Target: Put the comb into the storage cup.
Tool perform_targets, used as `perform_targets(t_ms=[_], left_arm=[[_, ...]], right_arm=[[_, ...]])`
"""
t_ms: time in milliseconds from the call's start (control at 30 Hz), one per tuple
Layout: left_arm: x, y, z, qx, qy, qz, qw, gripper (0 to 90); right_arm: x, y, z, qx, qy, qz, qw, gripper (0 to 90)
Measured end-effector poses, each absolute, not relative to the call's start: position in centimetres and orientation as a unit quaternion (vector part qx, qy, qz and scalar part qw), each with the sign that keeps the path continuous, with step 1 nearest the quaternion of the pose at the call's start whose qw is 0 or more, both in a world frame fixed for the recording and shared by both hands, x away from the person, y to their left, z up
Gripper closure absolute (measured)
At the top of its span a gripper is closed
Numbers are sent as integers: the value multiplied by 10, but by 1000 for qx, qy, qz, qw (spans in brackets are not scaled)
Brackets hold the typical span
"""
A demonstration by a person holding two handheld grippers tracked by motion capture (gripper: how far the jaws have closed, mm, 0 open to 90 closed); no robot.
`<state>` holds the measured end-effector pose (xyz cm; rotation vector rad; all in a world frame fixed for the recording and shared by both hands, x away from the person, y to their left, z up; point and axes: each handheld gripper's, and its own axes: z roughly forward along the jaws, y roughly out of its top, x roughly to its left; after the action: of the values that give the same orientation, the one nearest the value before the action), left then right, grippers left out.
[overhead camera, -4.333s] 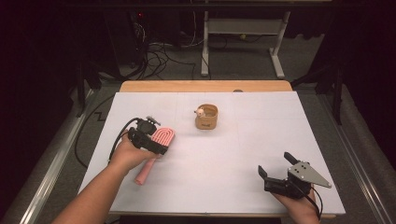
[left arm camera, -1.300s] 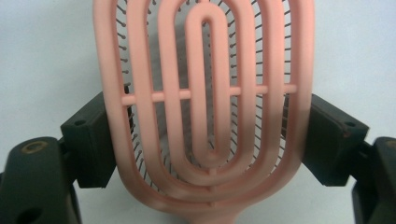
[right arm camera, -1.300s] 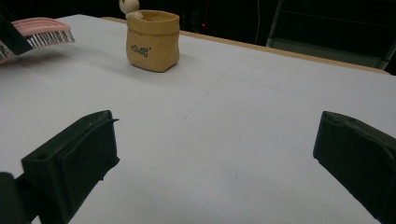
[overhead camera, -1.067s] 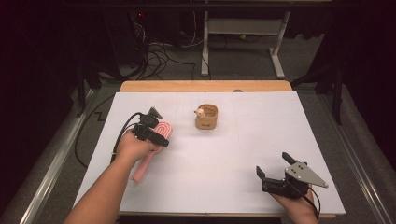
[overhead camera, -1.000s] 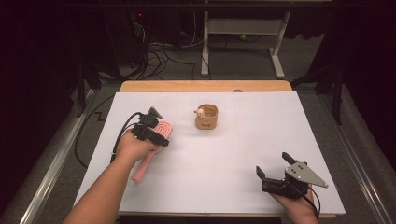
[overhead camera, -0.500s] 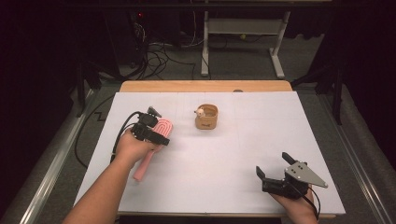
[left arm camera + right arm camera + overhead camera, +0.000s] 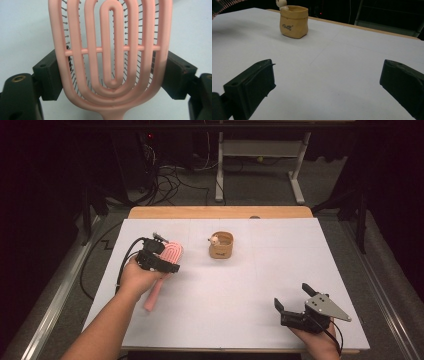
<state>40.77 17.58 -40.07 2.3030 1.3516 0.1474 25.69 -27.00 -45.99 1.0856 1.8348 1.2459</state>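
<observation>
- Holding item: left gripper point(image 7: 161, 261), jaws spread wide and pressed against both side edges of the pink hairbrush point(image 7: 163, 270); the grip sits on the brush head, as the left gripper view confirms.
- Location of item: hairbrush point(image 7: 110, 50) at the left part of the white table point(image 7: 260, 285), head pointing away from the person, handle trailing back toward the near edge under the hand. Whether it is lifted clear of the surface cannot be told.
- Progress, judged: the grasp looks complete; carrying and placing appear to remain. No destination is evident, though the tan pot point(image 7: 221, 245) stands nearby, near the table's middle.
- Description of item: pale pink plastic, open head of nested oval loops crossed by one thin bar, fine dark bristles on the underside, narrow straight handle.
- Second tool: right gripper point(image 7: 295, 312), resting at the near right corner, jaws standing wide apart with nothing between them, well apart from the brush.
- Other stock: tan pot point(image 7: 294, 21), sack-shaped, small pale figure at its rim.
</observation>
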Motion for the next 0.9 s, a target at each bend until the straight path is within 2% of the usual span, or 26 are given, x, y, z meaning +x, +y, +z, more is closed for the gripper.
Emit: perform_targets(t_ms=[567,900], left_arm=[[390,183,-383,820,463,91,324,193],[377,186,-373,801,437,141,383,193]], right_arm=[[256,-270,-460,417,700,476,330,4],[255,-270,-459,417,699,476,333,4]])
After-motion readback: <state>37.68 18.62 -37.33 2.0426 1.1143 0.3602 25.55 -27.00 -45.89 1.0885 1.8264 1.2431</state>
